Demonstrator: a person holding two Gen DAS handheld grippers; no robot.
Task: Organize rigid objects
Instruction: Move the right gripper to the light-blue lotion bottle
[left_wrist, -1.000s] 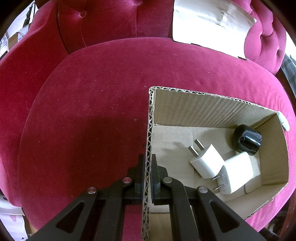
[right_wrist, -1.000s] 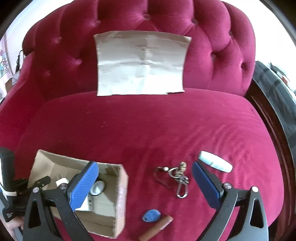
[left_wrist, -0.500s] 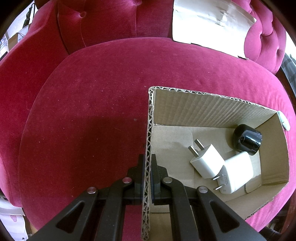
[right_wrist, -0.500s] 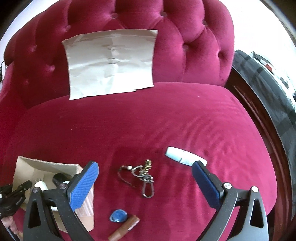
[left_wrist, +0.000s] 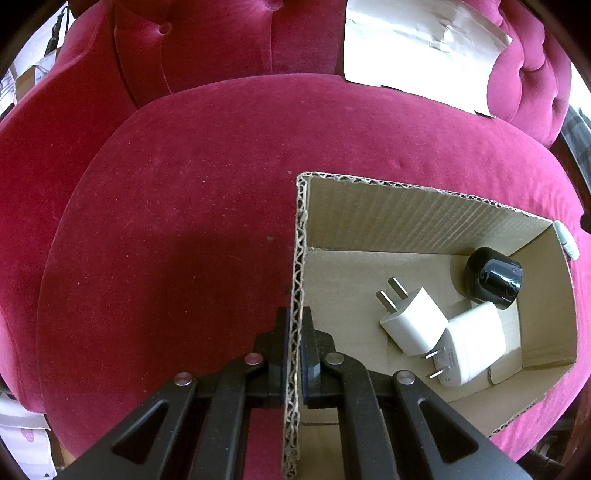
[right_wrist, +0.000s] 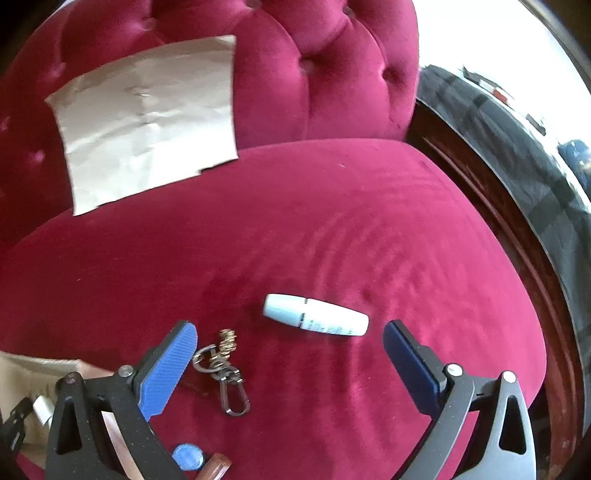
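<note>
Clearly, left hand-held gripper (left_wrist: 294, 332) clamps the cardboard box (left_wrist: 424, 218) wall on crimson velvet seat (right_wrist: 332, 229); right hand-held gripper (right_wrist: 288, 354) gapes.

Crimson velvet armchair (right_wrist: 332, 229), button-tufted. Tan corrugated cardboard box (left_wrist: 424, 218) holding two white chargers (left_wrist: 410, 325) and a glossy black puck (left_wrist: 495, 277). Blue-padded black right tongs (right_wrist: 290, 354); pale-blue-and-white tube (right_wrist: 316, 315).

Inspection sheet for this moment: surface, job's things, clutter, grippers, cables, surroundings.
Surface: red velvet seat.
Job's things: cardboard box holding two white chargers and a black cap; pale blue tube, keyring, blue tag, brown stick loose on the seat.
Clutter: paper sheet on the backrest.
Grippers: left gripper shut on the box wall; right gripper open, empty.
Cables: nothing seen.
Surroundings: dark wooden frame.
</note>
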